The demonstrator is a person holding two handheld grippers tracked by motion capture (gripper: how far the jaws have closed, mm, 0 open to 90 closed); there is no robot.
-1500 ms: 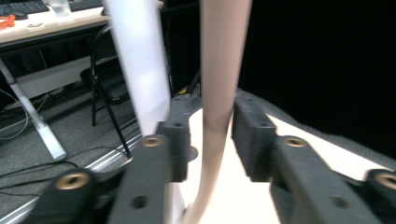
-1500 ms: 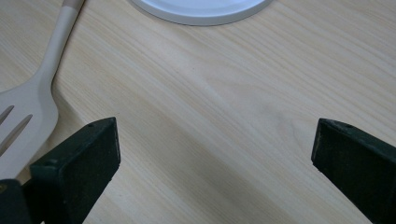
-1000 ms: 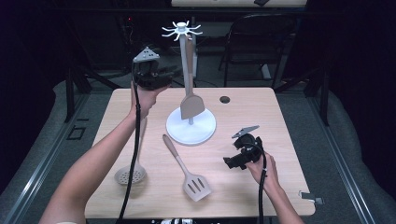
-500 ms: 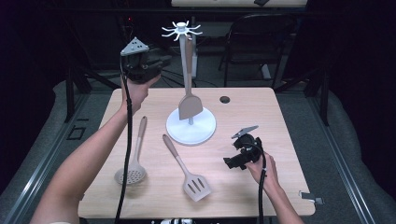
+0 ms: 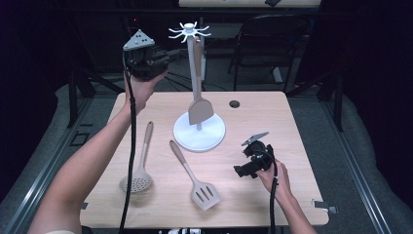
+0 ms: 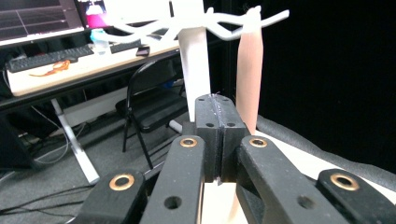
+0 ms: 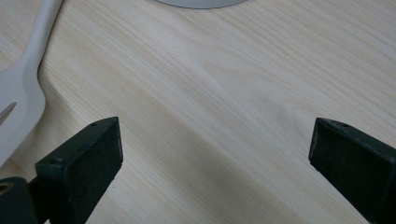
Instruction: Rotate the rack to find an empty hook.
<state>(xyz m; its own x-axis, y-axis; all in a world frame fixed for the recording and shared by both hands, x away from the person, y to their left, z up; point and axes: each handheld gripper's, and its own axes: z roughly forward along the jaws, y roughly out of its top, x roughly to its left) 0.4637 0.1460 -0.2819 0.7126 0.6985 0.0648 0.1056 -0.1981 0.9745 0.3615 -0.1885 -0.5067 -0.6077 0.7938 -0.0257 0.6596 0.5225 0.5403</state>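
Observation:
A white utensil stand [image 5: 199, 130] rises from the middle of the wooden table [image 5: 292, 126], topped by a ring of hooks [image 5: 189, 31]. A beige spatula [image 5: 199, 83] hangs from one hook, its handle [image 6: 249, 65] close ahead in the left gripper view. My left gripper [image 5: 146, 61] is raised at hook height left of the stand, jaws pressed together with nothing between them [image 6: 218, 116]. A slotted turner [image 5: 195, 175] and a skimmer spoon [image 5: 140, 158] lie on the table. My right gripper [image 5: 253, 163] rests low at the right, wide open over bare wood [image 7: 215, 154], the turner's edge [image 7: 21, 88] to its left.
A small dark hole [image 5: 234, 104] marks the table's far side. A black folding chair [image 5: 272, 44] stands behind the table. A desk with a keyboard [image 6: 42, 58] and monitor lies farther back. The floor around is dark.
My left gripper has lifted from over the table's far left corner up and back toward the stand's hooks. The right gripper has stayed put.

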